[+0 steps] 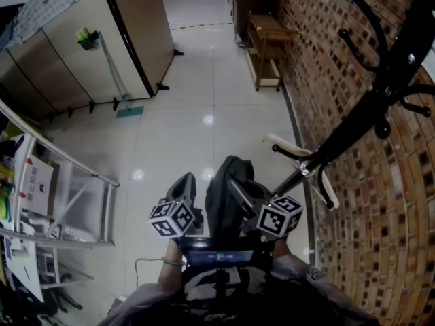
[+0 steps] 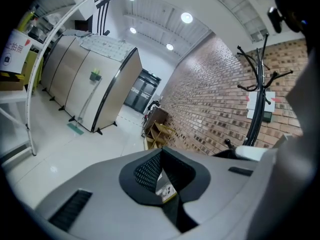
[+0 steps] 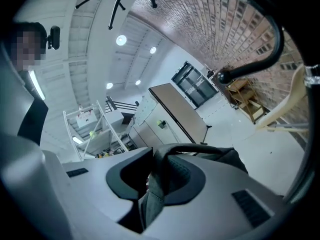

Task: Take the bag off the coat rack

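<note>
- Holding the bag (image 1: 221,195) by its strap: the right gripper (image 1: 242,190) is at lower centre of the head view, with its marker cube just right of the bag.
- In the right gripper view the right gripper (image 3: 152,176) has its jaws closed onto a dark grey fold of strap. The fabric fills the gap between the pads, and the bag body (image 3: 220,156) bulges out behind the jaws at centre right.
- The left gripper (image 1: 185,182) sits just left of the bag in the head view; contact with it cannot be told.
- In the left gripper view the left gripper (image 2: 159,176) has its jaws a narrow wedge apart with nothing clamped. A pale scrap with a yellow edge shows through the gap, too small to identify.
- The bag is dark and upright, at lower centre of the head view between the two grippers and in front of the person's body. It is near the lower end of the rack (image 1: 353,124) pole.
- The rack is black and runs diagonally from upper right down to centre right. Its curved hooks show at upper right, and no bag hangs on those in view.
- The rack also stands at right in the left gripper view (image 2: 257,109), and one hook arcs across the upper right of the right gripper view (image 3: 260,59).
- A brick wall (image 1: 326,46) fills the right side and a pale glossy floor (image 1: 197,134) the centre.
</note>
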The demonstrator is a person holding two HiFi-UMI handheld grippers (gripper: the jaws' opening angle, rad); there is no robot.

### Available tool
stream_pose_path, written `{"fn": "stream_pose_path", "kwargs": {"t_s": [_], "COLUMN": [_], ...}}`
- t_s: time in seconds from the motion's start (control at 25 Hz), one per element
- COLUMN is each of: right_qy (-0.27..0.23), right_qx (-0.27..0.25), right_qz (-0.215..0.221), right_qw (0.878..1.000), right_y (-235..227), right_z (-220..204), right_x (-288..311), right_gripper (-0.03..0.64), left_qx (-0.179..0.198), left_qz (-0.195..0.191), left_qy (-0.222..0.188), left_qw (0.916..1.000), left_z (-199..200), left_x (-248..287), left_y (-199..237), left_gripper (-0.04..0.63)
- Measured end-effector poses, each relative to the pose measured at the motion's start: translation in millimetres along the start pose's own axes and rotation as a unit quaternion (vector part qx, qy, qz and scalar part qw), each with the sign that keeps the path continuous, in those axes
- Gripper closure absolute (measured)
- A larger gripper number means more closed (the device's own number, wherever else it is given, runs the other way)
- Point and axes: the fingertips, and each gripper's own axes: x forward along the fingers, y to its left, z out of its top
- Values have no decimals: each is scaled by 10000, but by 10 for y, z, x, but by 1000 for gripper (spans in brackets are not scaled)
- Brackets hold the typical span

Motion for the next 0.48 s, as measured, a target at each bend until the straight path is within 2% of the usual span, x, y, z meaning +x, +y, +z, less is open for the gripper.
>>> {"fn": "stream_pose_path", "kwargs": {"t_s": [0.12,0.28,0.48], "right_qy": [136,316,100], "right_qx": [63,-112,-188], "right_qz": [-103,-343,-698], "right_qw": [9998,9989,9973], "right_y": [26,24,-104], "right_z": [-167,-313,-319], "right_x": [-65,-181,-401], "right_gripper": [563,563,563], "left_qx": [20,79,188], "left_qz": [-35,-180,-450], "left_qy": [15,102,259], "left_qw": [10000,9998,9985], "left_z": [-8,-52,-163], "left_x": [-48,-66,-34], "left_y": [-9,-101,-287], "left_gripper": [588,588,588]}}
